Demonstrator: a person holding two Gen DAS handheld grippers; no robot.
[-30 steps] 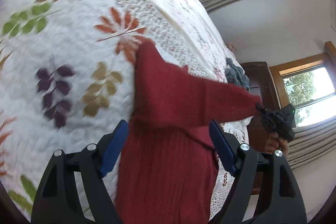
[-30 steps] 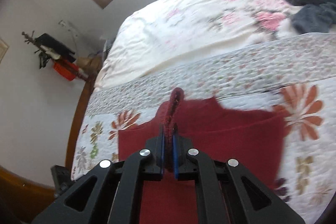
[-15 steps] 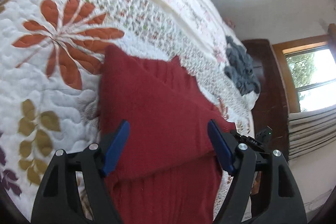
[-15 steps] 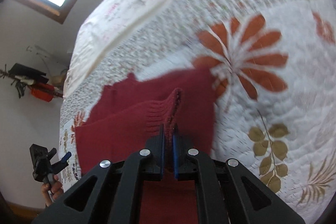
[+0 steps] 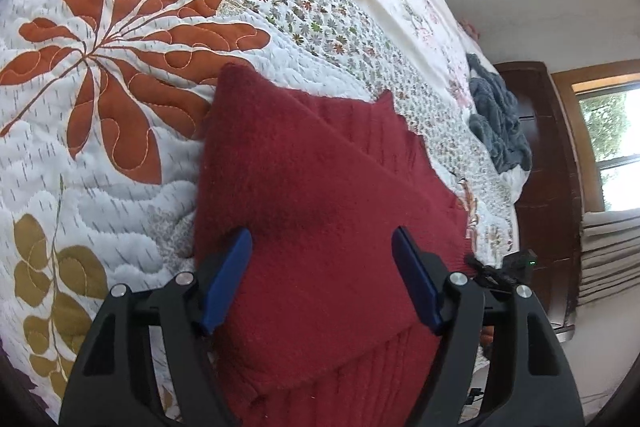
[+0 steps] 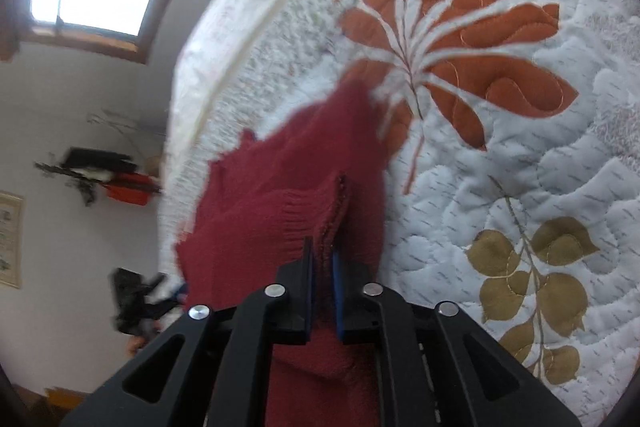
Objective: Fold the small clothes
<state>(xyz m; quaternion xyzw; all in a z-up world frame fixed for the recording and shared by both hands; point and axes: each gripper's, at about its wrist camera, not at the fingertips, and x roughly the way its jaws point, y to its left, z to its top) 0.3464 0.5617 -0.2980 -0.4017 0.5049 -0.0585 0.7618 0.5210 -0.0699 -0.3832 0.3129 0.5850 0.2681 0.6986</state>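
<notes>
sweater [image 5: 320,195] cuff in right gripper [image 6: 322,259]

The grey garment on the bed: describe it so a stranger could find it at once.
Start from the bed's quilt with its big orange leaf print and follow it to the far end, toward the dark wooden cabinet. There lies a crumpled grey garment. Unlike the red sweater under the left gripper, it is fuzzy, bunched and untouched.

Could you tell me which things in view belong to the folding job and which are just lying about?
Job:
- red sweater
- right gripper, shut on its ribbed cuff
- left gripper, open above it

Lying about:
- grey garment
- quilt underneath
</notes>
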